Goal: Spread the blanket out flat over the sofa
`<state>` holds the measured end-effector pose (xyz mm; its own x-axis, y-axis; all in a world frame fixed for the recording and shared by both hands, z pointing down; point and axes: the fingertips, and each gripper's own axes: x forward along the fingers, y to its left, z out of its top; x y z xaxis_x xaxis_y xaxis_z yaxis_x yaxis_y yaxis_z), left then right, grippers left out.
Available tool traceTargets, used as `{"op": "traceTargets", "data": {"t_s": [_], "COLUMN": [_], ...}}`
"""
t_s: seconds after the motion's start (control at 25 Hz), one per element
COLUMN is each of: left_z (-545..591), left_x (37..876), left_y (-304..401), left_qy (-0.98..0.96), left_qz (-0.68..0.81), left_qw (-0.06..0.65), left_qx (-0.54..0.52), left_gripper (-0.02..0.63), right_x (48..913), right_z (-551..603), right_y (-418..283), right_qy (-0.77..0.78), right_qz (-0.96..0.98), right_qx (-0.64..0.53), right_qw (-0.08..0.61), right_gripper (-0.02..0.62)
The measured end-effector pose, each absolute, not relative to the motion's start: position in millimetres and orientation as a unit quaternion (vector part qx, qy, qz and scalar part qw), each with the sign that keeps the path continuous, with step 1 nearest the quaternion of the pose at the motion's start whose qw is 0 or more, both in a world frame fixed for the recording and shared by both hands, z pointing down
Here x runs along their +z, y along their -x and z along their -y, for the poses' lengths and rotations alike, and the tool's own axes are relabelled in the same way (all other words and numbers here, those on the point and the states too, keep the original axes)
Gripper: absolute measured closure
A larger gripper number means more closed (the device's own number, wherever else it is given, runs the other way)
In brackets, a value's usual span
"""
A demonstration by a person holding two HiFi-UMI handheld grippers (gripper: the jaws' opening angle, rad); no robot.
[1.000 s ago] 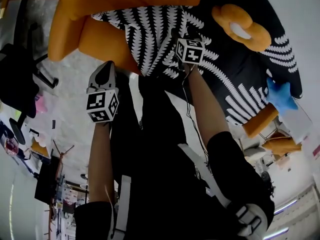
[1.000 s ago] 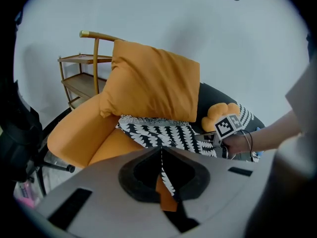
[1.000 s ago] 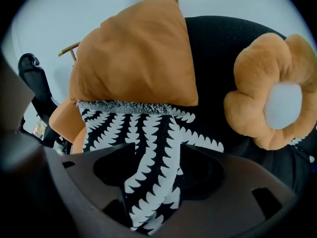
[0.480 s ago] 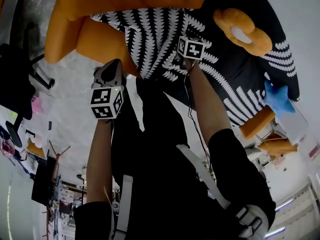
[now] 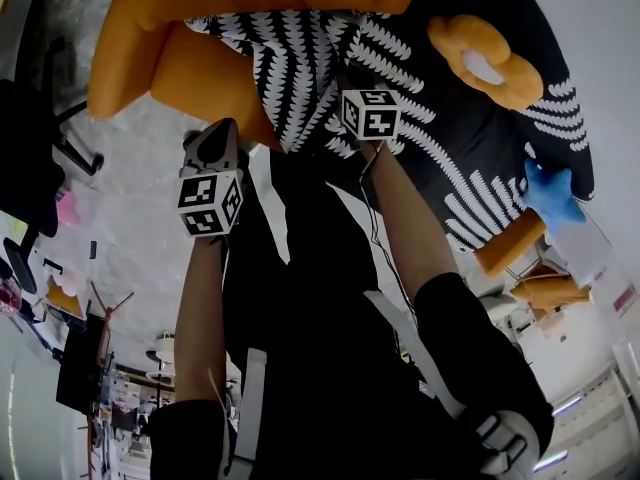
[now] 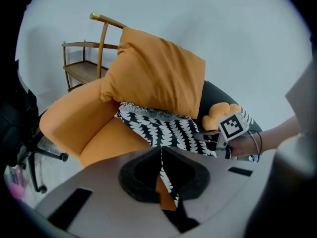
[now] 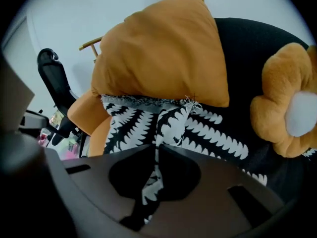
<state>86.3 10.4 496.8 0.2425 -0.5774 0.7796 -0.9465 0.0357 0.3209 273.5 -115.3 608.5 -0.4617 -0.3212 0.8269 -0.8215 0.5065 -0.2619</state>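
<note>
While the right gripper (image 7: 156, 151) is clamped shut on a raised fold of the black blanket with the white fern-leaf print (image 7: 213, 133), the cloth lies rumpled over the seat of the orange upholstered sofa (image 5: 205, 78), bunched rather than flat. Its pinched ridge runs straight up into the jaws. Its upper edge is tucked under a big orange square cushion (image 6: 158, 76) that leans on the sofa back.

The left gripper (image 6: 161, 150) has its jaws pressed together with nothing between them. It hangs near the sofa's front edge, apart from the blanket.

For markings, each gripper carries a white cube with black-and-white square code markers, one on the right (image 5: 370, 114) and one on the left (image 5: 208, 204).

Further along, an orange flower-shaped plush with a white centre (image 5: 485, 58) sits on the blanket, and a blue star-shaped plush (image 5: 550, 193) lies at its far edge.

Round about, the floor is pale grey and speckled (image 5: 150, 198), and the wall is plain white (image 6: 223, 29). A wooden shelf rack (image 6: 81, 68) stands against that wall behind the sofa. A black office chair (image 7: 54, 78) stands off to one side of the sofa.
</note>
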Motion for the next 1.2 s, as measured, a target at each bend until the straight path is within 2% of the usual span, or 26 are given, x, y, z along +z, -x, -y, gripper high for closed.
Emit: {"op": "traceTargets", "data": {"t_s": [0.32, 1.2], "left_z": [-28.3, -80.4], "left_x": [503.7, 503.3], "left_y": [-61.3, 35.5], "left_qy": [-0.651, -0.664], "left_qz": [0.593, 0.593], "left_qw": [0.432, 0.421], "left_qx": [0.195, 0.174], "left_gripper": [0.583, 0.584], "right_x": [585.9, 541.0], "right_z": [76.6, -9.1], "right_y": [-220.0, -86.9], "right_qy": [-0.320, -0.269], "right_qz": [0.817, 0.850], "right_qx": [0.328, 0.298], "right_qw": [0.349, 0.343], "right_gripper": [0.577, 0.577]}}
